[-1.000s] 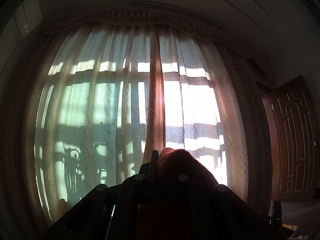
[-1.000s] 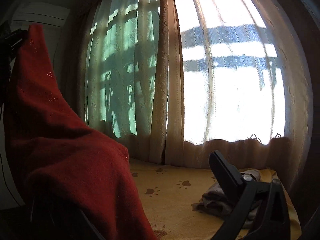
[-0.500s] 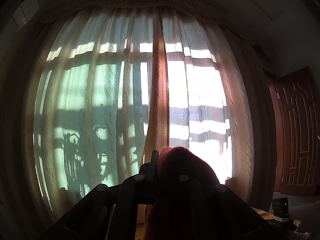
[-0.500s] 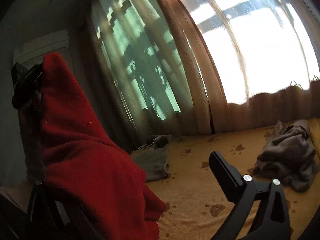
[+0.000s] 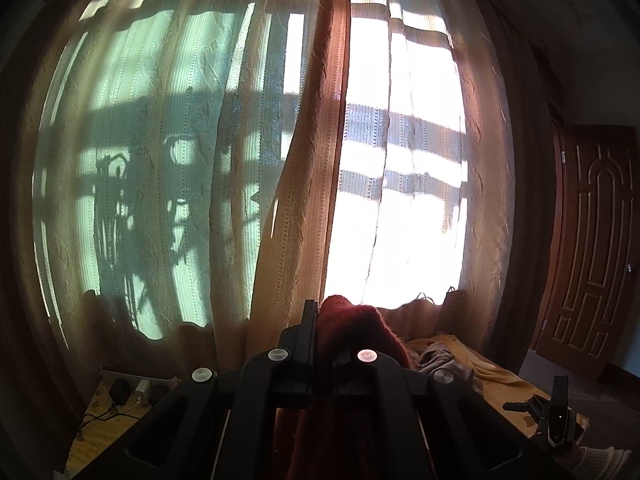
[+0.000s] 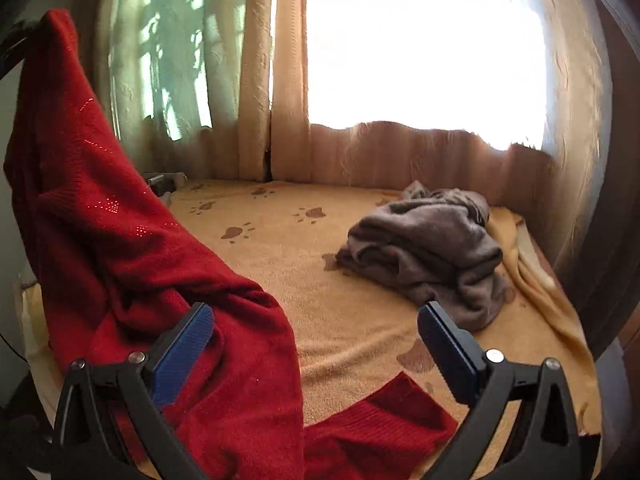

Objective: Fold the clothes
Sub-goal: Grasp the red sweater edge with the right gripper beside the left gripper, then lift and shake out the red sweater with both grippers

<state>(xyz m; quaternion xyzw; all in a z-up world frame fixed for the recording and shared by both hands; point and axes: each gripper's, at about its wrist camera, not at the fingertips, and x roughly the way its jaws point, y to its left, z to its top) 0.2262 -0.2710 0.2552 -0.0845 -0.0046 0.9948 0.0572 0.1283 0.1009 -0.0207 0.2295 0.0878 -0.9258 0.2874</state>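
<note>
Left gripper: jaws clamped on one edge of the red sweater, held high so it hangs and drapes onto the bed, probably to open it out. Right gripper: jaws wide, empty, above the lower hem. Grey garment crumpled far right.

- No text, label, brand, number or sign can be read in either view.
- The yellow blanket on the bed bears only brown paw-print marks, no lettering.
- The carved brown wooden door carries no readable sign.
</note>
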